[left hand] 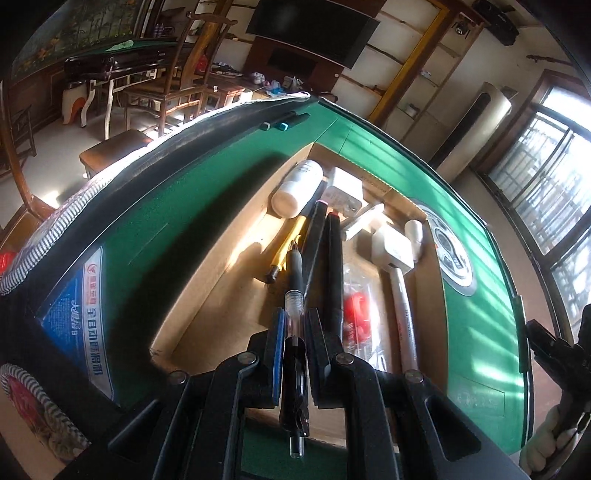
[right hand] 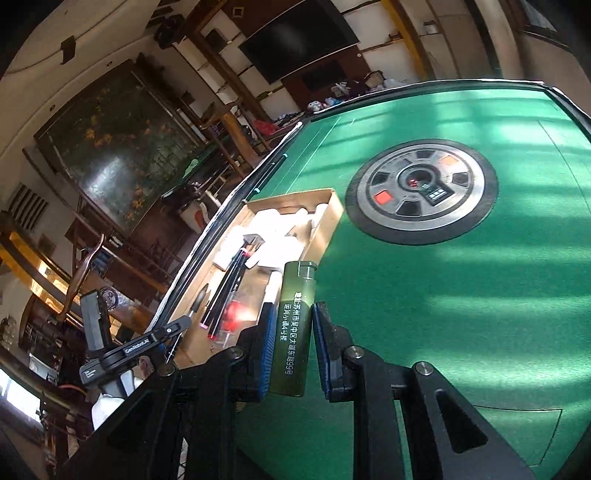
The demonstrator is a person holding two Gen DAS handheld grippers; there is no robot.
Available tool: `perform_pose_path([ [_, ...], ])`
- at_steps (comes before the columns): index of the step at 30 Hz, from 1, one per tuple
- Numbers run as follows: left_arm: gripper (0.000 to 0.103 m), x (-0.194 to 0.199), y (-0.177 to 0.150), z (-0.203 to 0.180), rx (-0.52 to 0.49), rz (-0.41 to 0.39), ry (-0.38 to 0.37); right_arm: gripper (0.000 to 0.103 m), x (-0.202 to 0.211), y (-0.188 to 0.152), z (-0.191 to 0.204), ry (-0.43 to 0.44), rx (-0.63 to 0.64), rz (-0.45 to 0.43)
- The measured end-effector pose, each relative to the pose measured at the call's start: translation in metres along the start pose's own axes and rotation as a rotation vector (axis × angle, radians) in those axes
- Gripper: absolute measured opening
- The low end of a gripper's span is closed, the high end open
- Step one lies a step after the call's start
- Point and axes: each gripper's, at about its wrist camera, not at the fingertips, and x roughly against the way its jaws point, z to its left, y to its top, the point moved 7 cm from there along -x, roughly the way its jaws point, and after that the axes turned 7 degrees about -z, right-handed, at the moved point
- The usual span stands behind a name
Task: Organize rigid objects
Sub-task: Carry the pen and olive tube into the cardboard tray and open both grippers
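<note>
Dark television (left hand: 314, 31) on the wall, wooden chair (left hand: 173, 88), tall windows (left hand: 554, 192).

Left wrist view: we look steeply down, close above the shallow brown cardboard tray (left hand: 177, 317) on the green felt game table (left hand: 221, 173).

Right wrist view: we face obliquely across the table (right hand: 443, 295), the tray (right hand: 328, 221) nearby at left.

Shared: tray, table, the round grey centre dial (left hand: 452, 254) (right hand: 424, 192).

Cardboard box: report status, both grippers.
Left gripper shut on clear pen, over cardboard box. Right gripper shut on green lighter, beside box. Box crowded.
</note>
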Motion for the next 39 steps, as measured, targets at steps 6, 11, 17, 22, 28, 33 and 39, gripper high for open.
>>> perform_pose_path([
  [6,0.011,-0.01,0.008,0.008,-0.005,-0.002,0.063,0.02,-0.039,-0.01,0.033,0.038,0.017,0.074],
  [11,0.017,-0.019,0.007,0.003,-0.031,0.007,0.076,0.02,-0.078,-0.023,0.053,0.039,0.026,0.151],
  [17,0.041,-0.005,0.013,0.002,0.018,-0.046,0.017,0.02,-0.116,-0.034,0.067,0.002,0.049,0.219],
  [22,0.061,0.02,0.019,0.008,0.043,-0.118,-0.004,0.02,-0.138,-0.035,0.067,-0.084,0.107,0.239],
  [28,0.07,0.039,0.019,0.023,0.056,-0.172,0.009,0.02,-0.154,-0.032,0.064,-0.152,0.145,0.243],
  [33,0.071,0.037,0.014,0.039,0.111,-0.153,0.004,0.021,-0.153,-0.023,0.066,-0.203,0.174,0.181],
  [39,0.071,0.055,0.01,0.062,0.204,-0.199,-0.006,0.029,-0.143,-0.034,0.117,-0.007,0.212,0.229],
])
